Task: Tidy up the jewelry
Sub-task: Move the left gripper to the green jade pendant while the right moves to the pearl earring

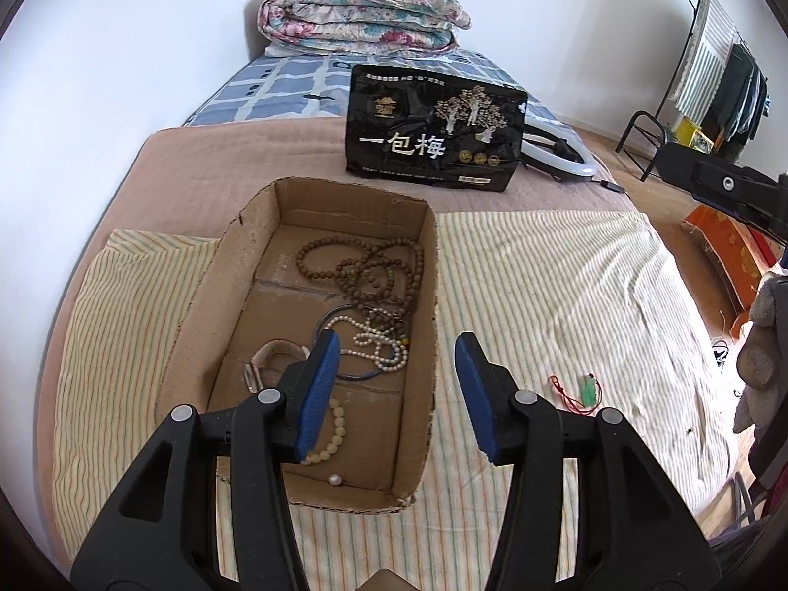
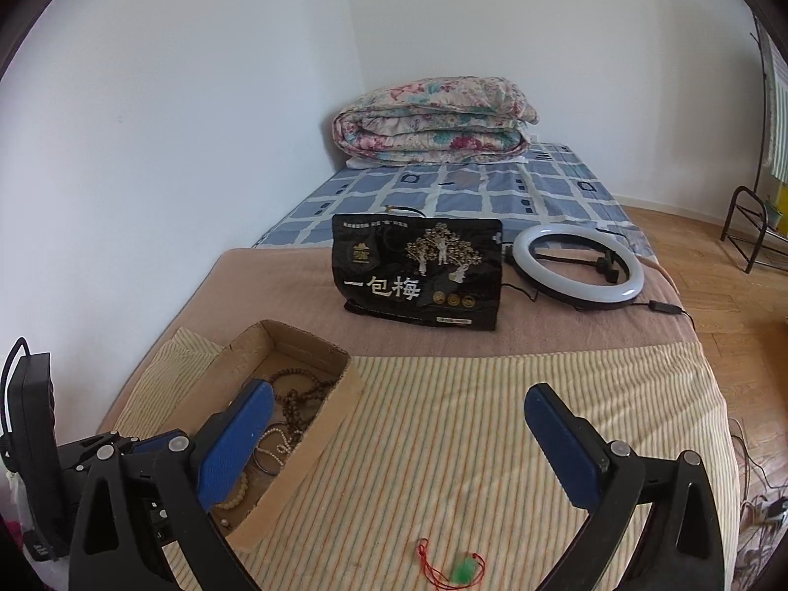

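- Your cardboard box runs lengthwise away from you, beads inside.
- Green pendant lies on the striped sheet.
- Left gripper and right gripper both gape wide, empty.

Ahead of my grippers the bed carries a cardboard box front-left, a green pendant just below, and a black bag and ring light beyond.

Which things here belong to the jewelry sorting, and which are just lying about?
Job: cardboard box, wooden bead strands, pearl necklace, cream bead bracelet, green pendant on red cord.

Lying about: black snack bag, ring light, folded quilt.
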Tool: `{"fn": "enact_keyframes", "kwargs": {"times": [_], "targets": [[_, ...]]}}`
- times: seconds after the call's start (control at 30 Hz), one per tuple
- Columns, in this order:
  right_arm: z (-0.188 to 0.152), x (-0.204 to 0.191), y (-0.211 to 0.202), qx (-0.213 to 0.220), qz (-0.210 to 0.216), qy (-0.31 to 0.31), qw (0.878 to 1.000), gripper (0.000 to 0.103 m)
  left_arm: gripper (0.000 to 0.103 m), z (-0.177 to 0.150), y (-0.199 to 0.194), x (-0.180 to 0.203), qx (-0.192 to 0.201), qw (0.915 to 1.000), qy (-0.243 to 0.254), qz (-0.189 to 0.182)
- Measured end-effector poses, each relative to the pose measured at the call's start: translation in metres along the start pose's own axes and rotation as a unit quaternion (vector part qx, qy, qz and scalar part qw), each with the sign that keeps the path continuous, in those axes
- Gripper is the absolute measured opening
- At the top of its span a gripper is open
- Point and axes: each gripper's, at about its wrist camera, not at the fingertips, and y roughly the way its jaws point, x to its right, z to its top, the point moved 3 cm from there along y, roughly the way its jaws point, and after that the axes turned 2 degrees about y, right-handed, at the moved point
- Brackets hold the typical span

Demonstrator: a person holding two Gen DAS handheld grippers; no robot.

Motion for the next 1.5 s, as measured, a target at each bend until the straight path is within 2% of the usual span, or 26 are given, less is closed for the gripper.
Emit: {"fn": "enact_keyframes", "kwargs": {"times": [0.3, 0.5, 0.8, 1.03, 1.2, 1.3, 1.37, 1.43, 1.5], "targets": [[-0.025, 0.076, -0.058, 0.012, -0.044, 0.028, 0.999, 0.103, 0.050, -0.001, 0.011, 0.062, -0.010, 0.9982, 0.044, -0.039], [-0.050, 0.124, -0.090, 0.003, -0.086, 0.031, 0.996, 0.103, 0.050, -0.009, 0.022, 0.100, -0.022, 0.9950, 0.076, -0.060], [-0.119, 0.175, -0.114, -0.030, -0.130, 0.046, 0.990, 0.103, 0.050, -0.025, 0.039, 0.136, -0.047, 0.9896, 0.102, -0.089], [-0.179, 0.184, -0.116, -0.042, -0.148, 0.044, 0.987, 0.102, 0.050, -0.039, 0.057, 0.156, -0.071, 0.9852, 0.114, -0.106], [-0.219, 0.187, -0.104, -0.062, -0.159, 0.041, 0.984, 0.093, 0.050, -0.047, 0.075, 0.170, -0.091, 0.9830, 0.117, -0.108], [-0.243, 0.191, -0.095, -0.085, -0.146, 0.048, 0.984, 0.085, 0.050, -0.052, 0.086, 0.178, -0.101, 0.9813, 0.125, -0.106], [-0.252, 0.194, -0.090, -0.095, -0.136, 0.053, 0.985, 0.075, 0.050, -0.055, 0.092, 0.183, -0.106, 0.9802, 0.133, -0.101], [-0.256, 0.196, -0.088, -0.098, -0.135, 0.055, 0.984, 0.075, 0.050, -0.058, 0.099, 0.185, -0.110, 0.9796, 0.138, -0.097], [-0.257, 0.200, -0.085, -0.099, -0.134, 0.058, 0.984, 0.069, 0.050, -0.060, 0.104, 0.186, -0.115, 0.9791, 0.139, -0.094]]}}
